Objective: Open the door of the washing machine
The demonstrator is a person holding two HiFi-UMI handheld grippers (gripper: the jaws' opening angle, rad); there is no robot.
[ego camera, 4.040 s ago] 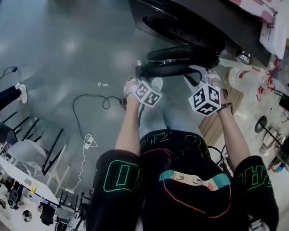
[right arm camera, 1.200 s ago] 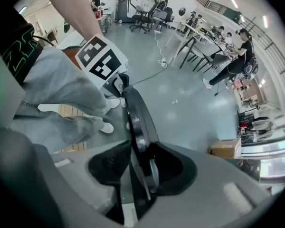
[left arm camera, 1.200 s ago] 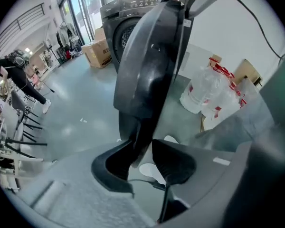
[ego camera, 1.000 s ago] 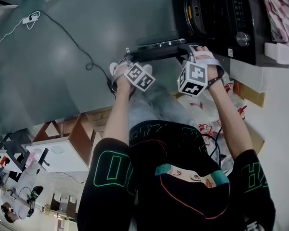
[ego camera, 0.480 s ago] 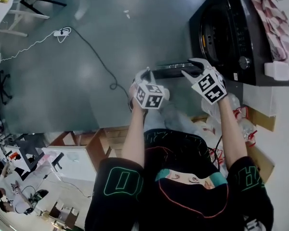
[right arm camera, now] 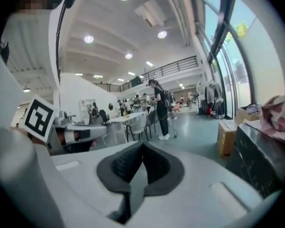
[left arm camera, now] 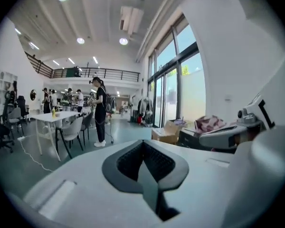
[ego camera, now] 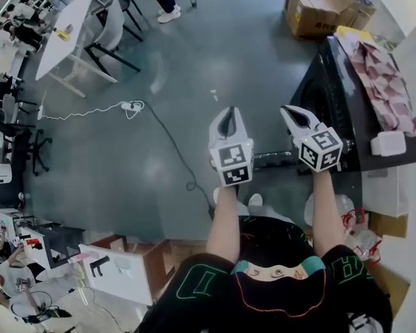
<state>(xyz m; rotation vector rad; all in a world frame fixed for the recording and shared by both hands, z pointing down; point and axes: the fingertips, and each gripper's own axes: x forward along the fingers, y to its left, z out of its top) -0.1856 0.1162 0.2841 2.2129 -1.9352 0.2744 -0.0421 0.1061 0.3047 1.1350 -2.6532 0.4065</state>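
Note:
The black washing machine (ego camera: 333,109) stands at the right with a pink checked cloth (ego camera: 378,82) on top. Its door (ego camera: 270,159) shows as a dark bar sticking out leftward from the front, below and between my hands. Both grippers are lifted well above it and point out across the room. The left gripper (ego camera: 227,113) and the right gripper (ego camera: 289,111) have just been closing, with nothing between the jaws. In the left gripper view the left gripper (left arm camera: 143,144) has its pads together; likewise the right gripper (right arm camera: 141,148). The washing machine (right arm camera: 259,158) lies to the right.
A cardboard box (ego camera: 319,9) sits beyond the machine. A cable and power strip (ego camera: 128,106) lie on the grey floor. A white table (ego camera: 62,37) with chairs stands far left. Plastic bags (ego camera: 329,210) lie by my right side. A person (left arm camera: 100,110) stands near the tables.
Both grippers have come away from the door's edge, risen and swung up to point across the room. Their jaws, open before, are now shut. The head view has lifted to show more floor.

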